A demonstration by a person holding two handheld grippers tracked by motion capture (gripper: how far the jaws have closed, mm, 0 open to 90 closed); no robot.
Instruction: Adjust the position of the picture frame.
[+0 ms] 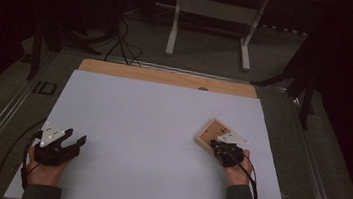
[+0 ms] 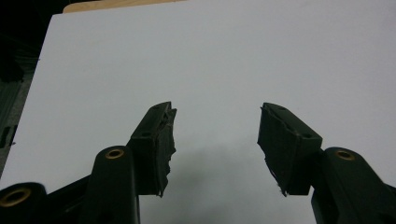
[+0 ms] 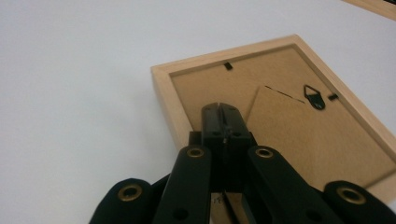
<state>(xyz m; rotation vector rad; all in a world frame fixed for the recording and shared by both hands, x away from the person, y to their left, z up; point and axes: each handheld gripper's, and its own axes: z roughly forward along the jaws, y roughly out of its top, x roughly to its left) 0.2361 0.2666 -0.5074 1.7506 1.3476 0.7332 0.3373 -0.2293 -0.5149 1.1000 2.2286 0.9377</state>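
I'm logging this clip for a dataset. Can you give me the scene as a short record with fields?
surface: white board on a wooden table
object: wooden picture frame, lying face down with its brown backing up, on the person's right side of the board
frame details: metal hanging hook and fold-out stand on the backing
left hand-held gripper: jaws wide apart, nothing between them, over bare board
right hand-held gripper: jaws together, tips over the backing near the frame's inner edge; whether they pinch anything cannot be told

Right claw (image 1: 217, 145) over wooden frame (image 1: 209, 133); left claw (image 1: 75, 143) apart
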